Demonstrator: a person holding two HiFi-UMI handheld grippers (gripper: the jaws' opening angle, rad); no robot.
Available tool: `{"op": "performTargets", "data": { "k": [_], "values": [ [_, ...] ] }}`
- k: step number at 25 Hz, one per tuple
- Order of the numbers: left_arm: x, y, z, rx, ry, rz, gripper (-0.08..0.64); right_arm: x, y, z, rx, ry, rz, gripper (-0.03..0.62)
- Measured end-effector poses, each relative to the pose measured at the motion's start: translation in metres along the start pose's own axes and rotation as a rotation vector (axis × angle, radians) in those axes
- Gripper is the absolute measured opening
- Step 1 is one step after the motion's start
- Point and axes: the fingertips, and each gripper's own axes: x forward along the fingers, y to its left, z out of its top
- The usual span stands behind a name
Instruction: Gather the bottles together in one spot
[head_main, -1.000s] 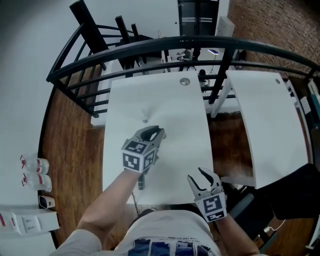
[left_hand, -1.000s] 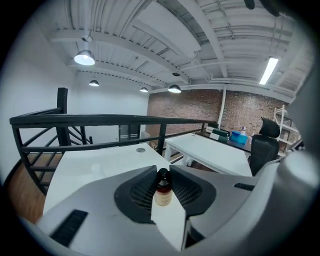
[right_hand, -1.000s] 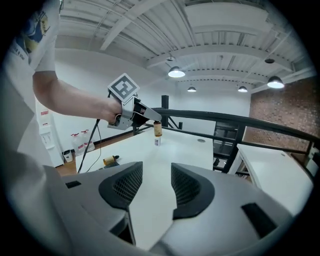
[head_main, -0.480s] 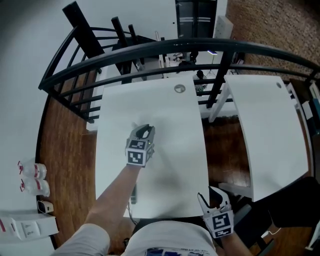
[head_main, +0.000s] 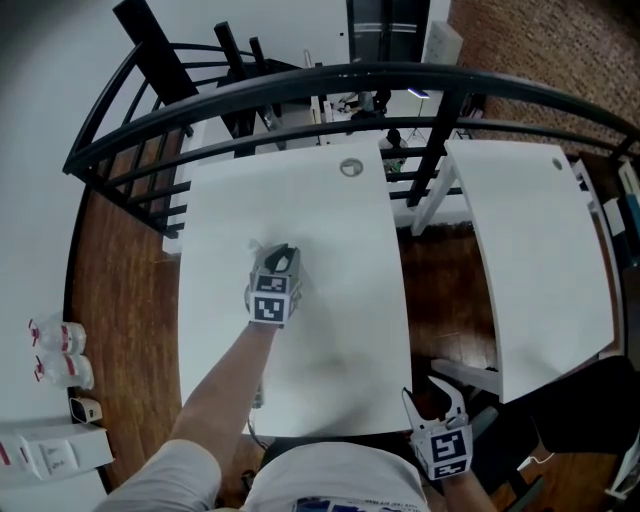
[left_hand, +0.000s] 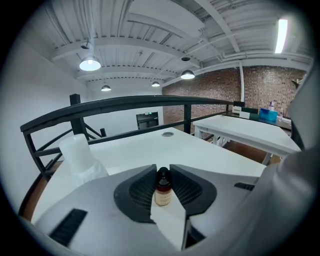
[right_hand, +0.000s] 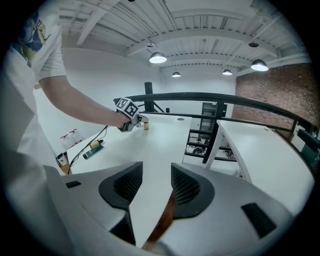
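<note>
left gripper (head_main: 281, 260) jaws pinched on small amber glass dropper bottle (left_hand: 162, 192), low over white table (head_main: 340, 240), just right of cloudy white plastic bottle (left_hand: 80, 154) | right gripper (right_hand: 152, 185) jaws apart, empty | risk: narrow bottle topples on release, or nudges its neighbour over

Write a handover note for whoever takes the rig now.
Left gripper: shut on the brown bottle, over the table, beside the white bottle.
Right gripper: open, empty, by the table's near edge.
Done: the two bottles are side by side.
Left: can't tell if the brown bottle stands on the table; set it down, release, back off.
</note>
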Motion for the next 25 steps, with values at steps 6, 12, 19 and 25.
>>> {"op": "performTargets", "data": {
  "k": [6, 12, 19, 25],
  "values": [
    [0.002, 0.001, -0.001, 0.003, 0.008, 0.001, 0.121, 0.001, 0.002, -0.001, -0.014, 0.005, 0.008, 0.204],
    [-0.020, -0.003, 0.013, 0.071, -0.034, 0.014, 0.167, 0.001, 0.010, 0.005, -0.036, -0.009, 0.014, 0.204],
    [-0.106, -0.013, 0.049, 0.036, -0.157, 0.011, 0.167, -0.002, 0.044, 0.025, -0.059, -0.068, 0.048, 0.205],
    [-0.245, -0.018, 0.042, -0.039, -0.185, -0.017, 0.167, -0.014, 0.101, 0.055, -0.114, -0.123, 0.100, 0.206]
  ]
}}
